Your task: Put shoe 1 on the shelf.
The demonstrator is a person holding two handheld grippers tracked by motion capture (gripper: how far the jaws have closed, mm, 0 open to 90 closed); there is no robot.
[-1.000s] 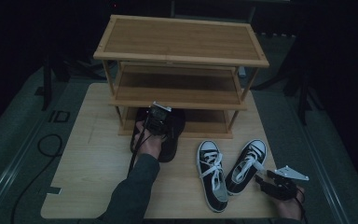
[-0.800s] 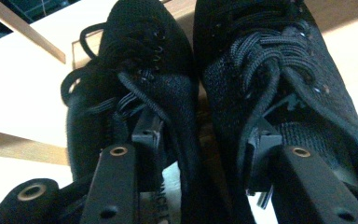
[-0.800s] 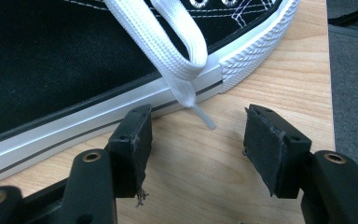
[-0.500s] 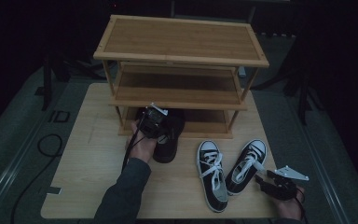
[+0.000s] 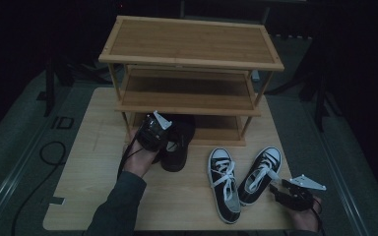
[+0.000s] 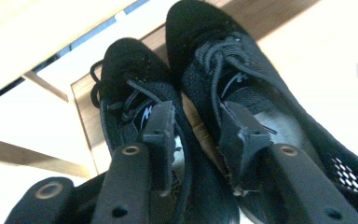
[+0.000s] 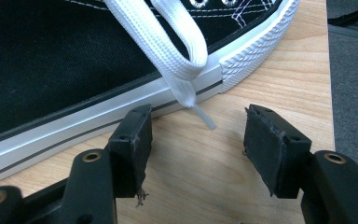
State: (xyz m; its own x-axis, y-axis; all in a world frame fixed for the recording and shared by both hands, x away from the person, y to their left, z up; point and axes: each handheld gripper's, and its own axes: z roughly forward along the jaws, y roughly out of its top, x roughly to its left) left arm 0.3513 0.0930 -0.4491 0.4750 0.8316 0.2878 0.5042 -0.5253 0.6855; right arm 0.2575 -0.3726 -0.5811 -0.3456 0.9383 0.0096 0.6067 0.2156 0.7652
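Observation:
A pair of black lace-up shoes (image 5: 178,143) lies side by side at the foot of the wooden shoe rack (image 5: 192,55), toes under its lowest shelf. My left gripper (image 5: 163,132) reaches into them. One jaw sits in each shoe's opening (image 6: 135,100), and the two inner collars are pinched between the jaws. A pair of black-and-white canvas sneakers (image 5: 225,183) stands at the table's front right. My right gripper (image 5: 281,189) rests open on the table beside the right sneaker (image 7: 65,65), whose white lace end (image 7: 186,81) hangs just ahead of the jaws.
The three-shelf rack takes up the back half of the light wooden table (image 5: 91,162). Its upper and middle shelves hold nothing. A dark cable (image 5: 49,150) loops on the grey floor to the left. Dark stands rise at both sides.
My left gripper has drifted slightly left and toward the person, over the black shoes. The right gripper and the sneakers have stayed put.

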